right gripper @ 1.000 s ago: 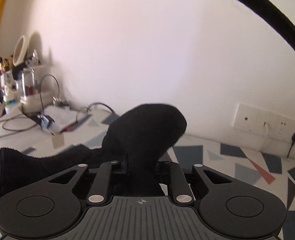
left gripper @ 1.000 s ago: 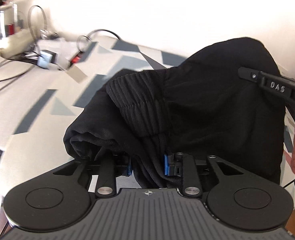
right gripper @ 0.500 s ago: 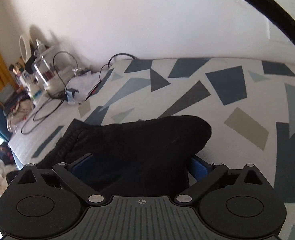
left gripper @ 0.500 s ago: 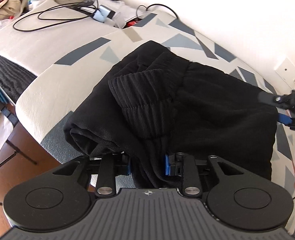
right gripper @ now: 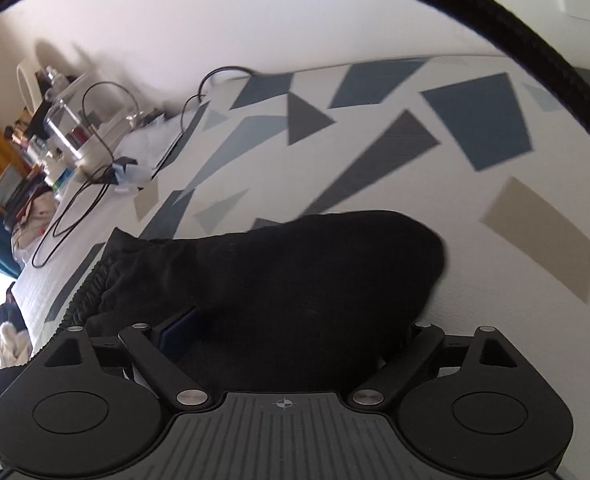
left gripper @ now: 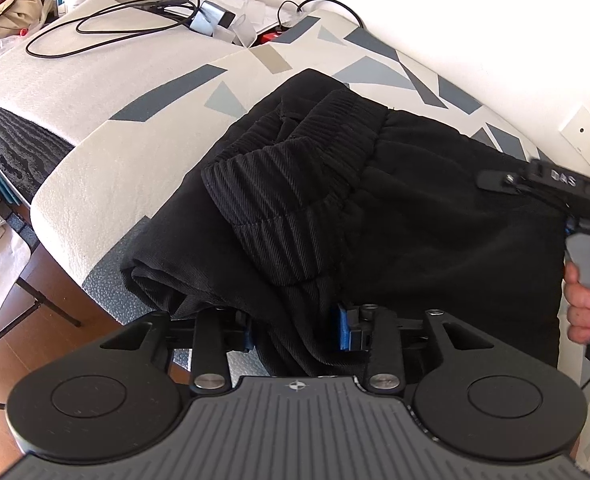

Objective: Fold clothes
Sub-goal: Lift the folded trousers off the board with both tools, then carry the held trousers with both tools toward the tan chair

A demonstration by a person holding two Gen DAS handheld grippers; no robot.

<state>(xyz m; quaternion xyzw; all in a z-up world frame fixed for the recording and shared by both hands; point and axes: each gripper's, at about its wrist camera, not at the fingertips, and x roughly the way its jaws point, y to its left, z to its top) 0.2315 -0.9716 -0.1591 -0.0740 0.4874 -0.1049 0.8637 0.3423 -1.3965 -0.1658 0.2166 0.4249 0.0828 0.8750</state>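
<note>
A black garment with a ribbed waistband lies bunched on the patterned table cover. My left gripper is at its near edge. A thick fold of the fabric fills the gap between its blue pads, and the jaws are opening. In the right wrist view the garment lies as a mound on the cover. My right gripper straddles it with jaws wide and closing slightly, the pads clear of the cloth. One of its fingers shows over the garment's far right side.
A hand holds the right gripper's handle. Black cables and small clutter cover the table's far end. A wall socket plate is at the right. The table edge drops to a wooden floor at the left.
The right gripper, earlier shut on a raised bunch of cloth, now stands wide with the cloth lying on the table. Both views tipped downward. The left pads have parted a little.
</note>
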